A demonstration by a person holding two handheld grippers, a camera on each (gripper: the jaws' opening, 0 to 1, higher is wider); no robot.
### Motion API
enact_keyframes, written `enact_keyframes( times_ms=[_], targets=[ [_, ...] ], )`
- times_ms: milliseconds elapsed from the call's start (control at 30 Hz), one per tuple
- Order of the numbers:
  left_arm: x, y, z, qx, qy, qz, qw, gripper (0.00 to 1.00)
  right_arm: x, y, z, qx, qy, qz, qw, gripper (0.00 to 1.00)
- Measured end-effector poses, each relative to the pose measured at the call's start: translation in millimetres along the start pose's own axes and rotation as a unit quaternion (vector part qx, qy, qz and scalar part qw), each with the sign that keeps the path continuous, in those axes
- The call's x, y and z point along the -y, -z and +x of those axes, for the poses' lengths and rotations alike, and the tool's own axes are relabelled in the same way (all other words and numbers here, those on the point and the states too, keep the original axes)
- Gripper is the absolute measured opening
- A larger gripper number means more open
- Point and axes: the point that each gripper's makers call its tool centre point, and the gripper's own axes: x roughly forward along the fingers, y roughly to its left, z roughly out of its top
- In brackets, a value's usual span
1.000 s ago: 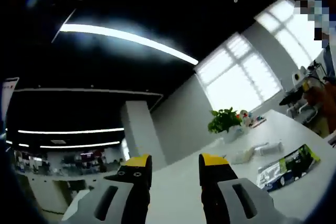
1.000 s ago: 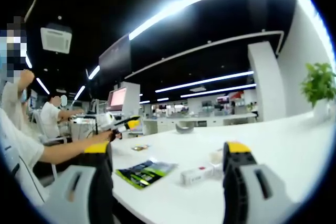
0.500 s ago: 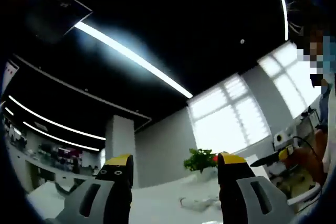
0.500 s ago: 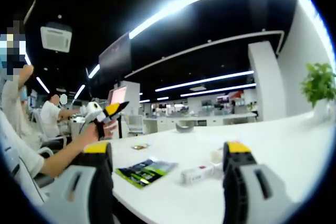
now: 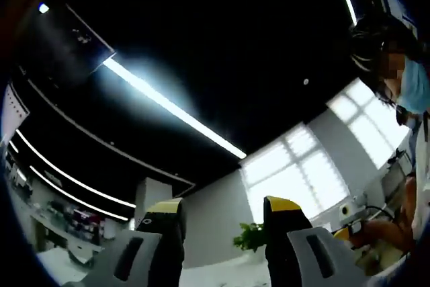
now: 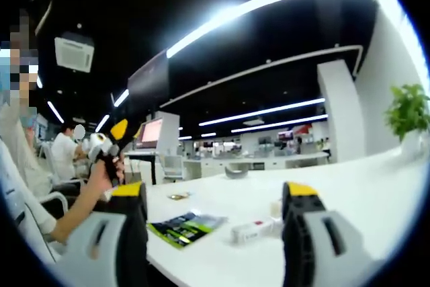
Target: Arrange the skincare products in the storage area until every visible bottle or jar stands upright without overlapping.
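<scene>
I have my left gripper (image 5: 222, 210) tilted up toward the dark ceiling, its yellow-tipped jaws parted with nothing between them; past the tips I see a long ceiling light strip (image 5: 171, 109), a bright window (image 5: 299, 173) and a green potted plant (image 5: 250, 236) just between the jaw tips, low in the view. At the right edge of that view a person (image 5: 406, 132) stands. My right gripper (image 6: 213, 196) points level across a white table (image 6: 349, 186), jaws spread wide and holding nothing. The skincare items I can make out lie beyond the jaws, between them in the view: a small white box with a red mark (image 6: 254, 229) lying flat, close to the right jaw's inner edge, and a pale small container (image 6: 275, 208) just behind it, too blurred to tell whether it stands upright. A green and black packet (image 6: 187, 225) lies flat near the left jaw. In the right gripper view my left gripper (image 6: 104, 144) shows raised in a hand (image 6: 101, 174) at the left, well apart from the table items.
</scene>
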Motion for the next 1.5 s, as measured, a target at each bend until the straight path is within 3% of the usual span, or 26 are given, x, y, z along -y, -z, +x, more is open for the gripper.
enact_keyframes(
  times_ms=[67, 233, 333, 400, 467, 500, 567, 633, 733, 867, 933, 967, 1033, 1100, 1200, 1367, 1500],
  targets=[
    [-0.6, 7.6, -6, -0.027, 0.001, 0.042, 0.9988, 0.46, -3, -2.4, 1, 0.004, -0.003, -0.004, 1.0000, 0.81],
    [4.4, 3.1, -11, -0.050, 0.011, 0.027, 0.9983, 0.52, -8, -7.6, 5, 0.019, -0.013, -0.020, 0.9995, 0.77],
    [9.5, -0.5, -12, -0.051, 0.015, 0.042, 0.9977, 0.59, -14, -10.1, 8, 0.024, -0.021, -0.029, 0.9991, 0.76],
    [16.4, 7.4, -15, -0.086, 0.035, 0.068, 0.9934, 0.63, -17, -13.2, 9, 0.031, -0.024, -0.035, 0.9986, 0.72],
    [35.1, 13.7, -21, -0.118, 0.078, 0.046, 0.9888, 0.68, -19, -19.8, 8, 0.047, -0.023, -0.046, 0.9976, 0.67],
    [38.7, 13.9, -24, -0.133, 0.082, 0.043, 0.9868, 0.69, -19, -23.2, 8, 0.055, -0.024, -0.048, 0.9970, 0.66],
    [41.9, 8.7, -25, -0.134, 0.079, 0.046, 0.9867, 0.74, -20, -28.7, 6, 0.064, -0.021, -0.049, 0.9965, 0.66],
    [43.9, 11.2, -32, -0.152, 0.090, 0.072, 0.9817, 0.78, -20, -32.8, 7, 0.068, -0.018, -0.058, 0.9958, 0.65],
    [31.7, 10.8, -38, -0.165, 0.068, 0.070, 0.9815, 0.78, -20, -31.2, 12, 0.059, -0.016, -0.072, 0.9956, 0.63],
    [11.5, 12.8, -44, -0.175, 0.042, 0.067, 0.9814, 0.78, -32, -32.8, 20, 0.062, -0.044, -0.089, 0.9931, 0.49],
    [4.0, 15.0, -46, -0.178, 0.033, 0.084, 0.9799, 0.79, -35, -34.9, 25, 0.064, -0.051, -0.086, 0.9929, 0.51],
    [5.1, 12.8, -46, -0.169, 0.044, 0.089, 0.9806, 0.79, -37, -35.9, 28, 0.065, -0.052, -0.085, 0.9928, 0.54],
    [3.0, 7.6, -44, -0.144, 0.044, 0.063, 0.9865, 0.79, -39, -34.6, 36, 0.055, -0.057, -0.090, 0.9927, 0.55],
    [-1.0, 9.7, -45, -0.149, 0.039, 0.057, 0.9864, 0.79, -41, -32.4, 46, 0.040, -0.064, -0.092, 0.9929, 0.54],
    [-10.2, 15.6, -50, -0.173, 0.028, 0.083, 0.9811, 0.79, -45, -31.1, 63, 0.023, -0.078, -0.109, 0.9907, 0.54],
    [-19.8, 4.2, -59, -0.169, 0.016, 0.080, 0.9823, 0.81, -56, -32.1, 91, 0.009, -0.099, -0.140, 0.9851, 0.55],
    [-30.2, 5.3, -72, -0.197, -0.002, 0.098, 0.9756, 0.81, -67, -24.4, 112, -0.015, -0.119, -0.154, 0.9808, 0.56]
  ],
)
